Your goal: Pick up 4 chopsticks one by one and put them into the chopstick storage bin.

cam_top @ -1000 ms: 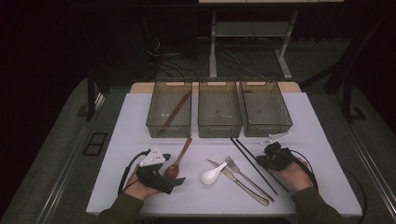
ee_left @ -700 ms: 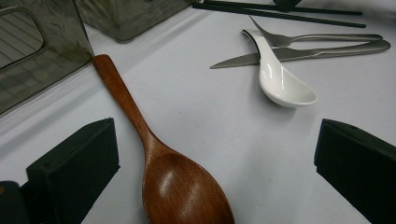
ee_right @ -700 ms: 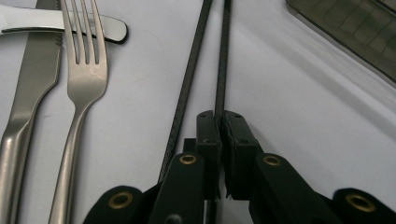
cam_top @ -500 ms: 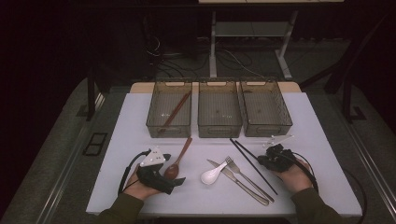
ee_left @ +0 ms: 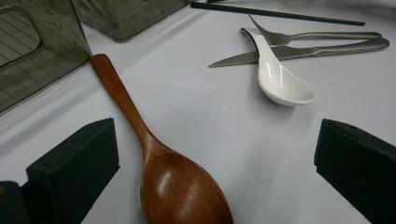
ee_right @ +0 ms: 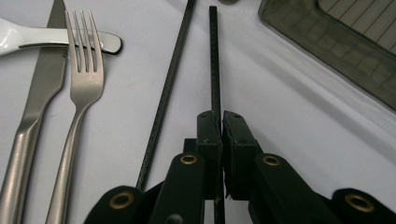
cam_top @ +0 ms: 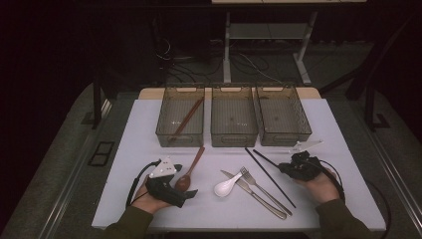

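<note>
My right claw (ee_right: 220, 122) is squeezed tight on one black chopstick (ee_right: 213, 60). The stick pokes straight out ahead, just right of the fork (ee_right: 84, 70). My left claw (ee_left: 210, 163) is wide open around the wooden spoon (ee_left: 154, 158).

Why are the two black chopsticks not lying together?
The right hand-held gripper is shut on one black chopstick, while the other chopstick lies loose on the table beside it. Nothing looks spilled or broken.

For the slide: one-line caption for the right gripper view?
Right gripper shut on one black chopstick, its twin lying alongside, fork and knife at left.
</note>
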The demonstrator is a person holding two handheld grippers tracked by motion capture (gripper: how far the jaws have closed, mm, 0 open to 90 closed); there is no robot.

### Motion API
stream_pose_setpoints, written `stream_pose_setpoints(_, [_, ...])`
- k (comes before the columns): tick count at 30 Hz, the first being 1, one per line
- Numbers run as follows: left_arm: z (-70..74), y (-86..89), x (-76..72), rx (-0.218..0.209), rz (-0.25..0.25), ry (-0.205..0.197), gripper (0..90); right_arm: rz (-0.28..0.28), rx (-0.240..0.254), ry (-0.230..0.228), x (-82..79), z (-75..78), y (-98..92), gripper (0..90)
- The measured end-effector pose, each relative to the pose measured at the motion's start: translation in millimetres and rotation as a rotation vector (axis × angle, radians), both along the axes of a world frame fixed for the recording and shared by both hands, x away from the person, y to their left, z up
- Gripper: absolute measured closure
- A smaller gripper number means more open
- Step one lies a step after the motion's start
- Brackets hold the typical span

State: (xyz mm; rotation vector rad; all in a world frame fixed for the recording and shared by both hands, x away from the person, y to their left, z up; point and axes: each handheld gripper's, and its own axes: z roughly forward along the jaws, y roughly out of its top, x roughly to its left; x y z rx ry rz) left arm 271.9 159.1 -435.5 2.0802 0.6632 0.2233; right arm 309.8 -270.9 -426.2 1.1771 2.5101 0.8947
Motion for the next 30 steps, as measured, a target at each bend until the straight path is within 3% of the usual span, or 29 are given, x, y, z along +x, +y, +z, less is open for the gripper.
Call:
stream_pose_setpoints(12, [-0.6,-1.1,-0.1,-0.002,-0.011,0.004,0.0,-0.003,0.045,-0.021,-1.7,8.3,-8.3,86.2])
stream_pose_setpoints(30, [0.6,-1.2,-1.4,-0.01,-0.016,0.003,0.0,0.072,0.144,-0.061,-10.7,33.9,-1.0,86.2])
